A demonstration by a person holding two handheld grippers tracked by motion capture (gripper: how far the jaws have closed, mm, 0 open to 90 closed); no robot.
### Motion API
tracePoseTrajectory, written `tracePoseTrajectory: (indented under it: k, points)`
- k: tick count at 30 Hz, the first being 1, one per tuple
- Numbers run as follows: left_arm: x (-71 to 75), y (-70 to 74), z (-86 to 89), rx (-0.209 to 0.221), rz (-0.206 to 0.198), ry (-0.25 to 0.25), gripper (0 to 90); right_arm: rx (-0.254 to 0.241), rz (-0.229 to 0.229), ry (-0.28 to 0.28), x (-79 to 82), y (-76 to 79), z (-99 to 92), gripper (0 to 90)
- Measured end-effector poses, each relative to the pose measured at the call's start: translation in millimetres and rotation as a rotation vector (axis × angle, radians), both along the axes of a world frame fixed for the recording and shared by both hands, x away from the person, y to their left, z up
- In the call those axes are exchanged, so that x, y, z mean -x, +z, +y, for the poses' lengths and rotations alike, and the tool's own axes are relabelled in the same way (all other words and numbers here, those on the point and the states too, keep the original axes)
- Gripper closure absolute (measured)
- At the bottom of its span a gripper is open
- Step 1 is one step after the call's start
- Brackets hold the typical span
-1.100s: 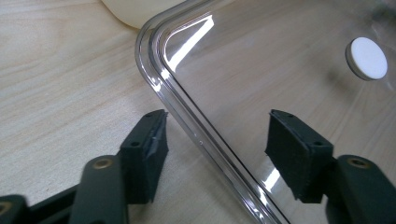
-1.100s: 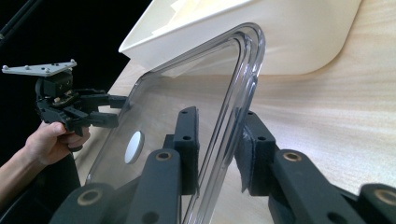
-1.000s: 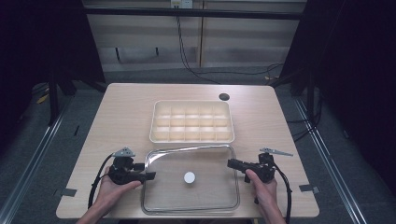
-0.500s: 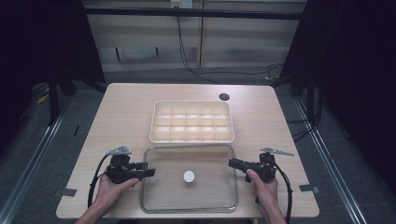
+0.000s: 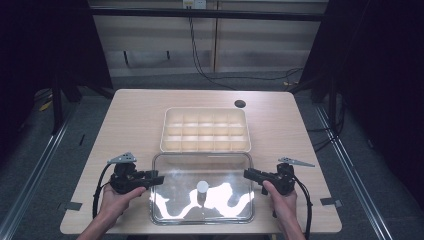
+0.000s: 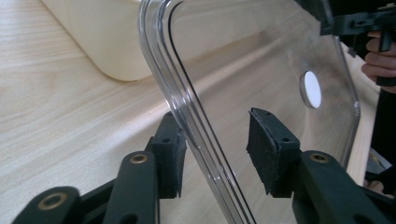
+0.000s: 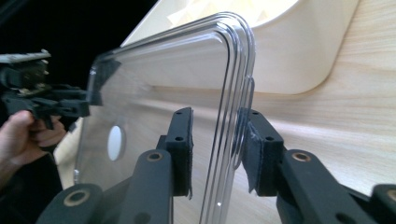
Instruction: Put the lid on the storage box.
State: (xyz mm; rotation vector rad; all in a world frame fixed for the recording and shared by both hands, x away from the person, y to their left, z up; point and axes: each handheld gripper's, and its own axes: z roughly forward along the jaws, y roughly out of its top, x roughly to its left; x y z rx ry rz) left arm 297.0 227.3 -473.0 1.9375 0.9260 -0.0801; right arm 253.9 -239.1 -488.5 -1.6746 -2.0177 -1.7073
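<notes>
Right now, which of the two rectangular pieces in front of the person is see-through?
The clear lid with the white round knob, nearest the person. The cream tray beyond it is opaque and split into compartments.

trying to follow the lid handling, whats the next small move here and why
Probably finish closing the left gripper on the clear lid. Its jaws have just been closing, yet one pad stands off the rim between them, and the right gripper, jaws just opening, has a gap too.
</notes>
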Motion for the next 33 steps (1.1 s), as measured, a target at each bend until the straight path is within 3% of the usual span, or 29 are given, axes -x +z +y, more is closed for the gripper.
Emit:
tracePoseTrajectory:
  k: [8,13,20,27,33]
  points:
    - [0.5,6.3,0.4,0.016,-0.016,0.004,60.8,0.036,-0.026,-0.011,0.9,9.4,0.7,68.4]
    - [1.1,12.3,0.4,0.007,-0.043,0.003,62.3,0.028,-0.042,-0.033,1.0,14.9,1.2,69.3]
    - [5.0,24.0,2.6,0.041,-0.077,0.008,66.8,-0.007,-0.083,-0.053,4.3,22.2,0.4,71.0]
    - [5.8,30.6,2.5,0.039,-0.098,0.008,68.9,0.026,-0.102,-0.053,6.6,31.1,1.4,70.6]
    - [5.0,35.8,2.5,0.043,-0.11,0.01,70.4,0.026,-0.102,-0.056,6.3,34.0,1.4,70.4]
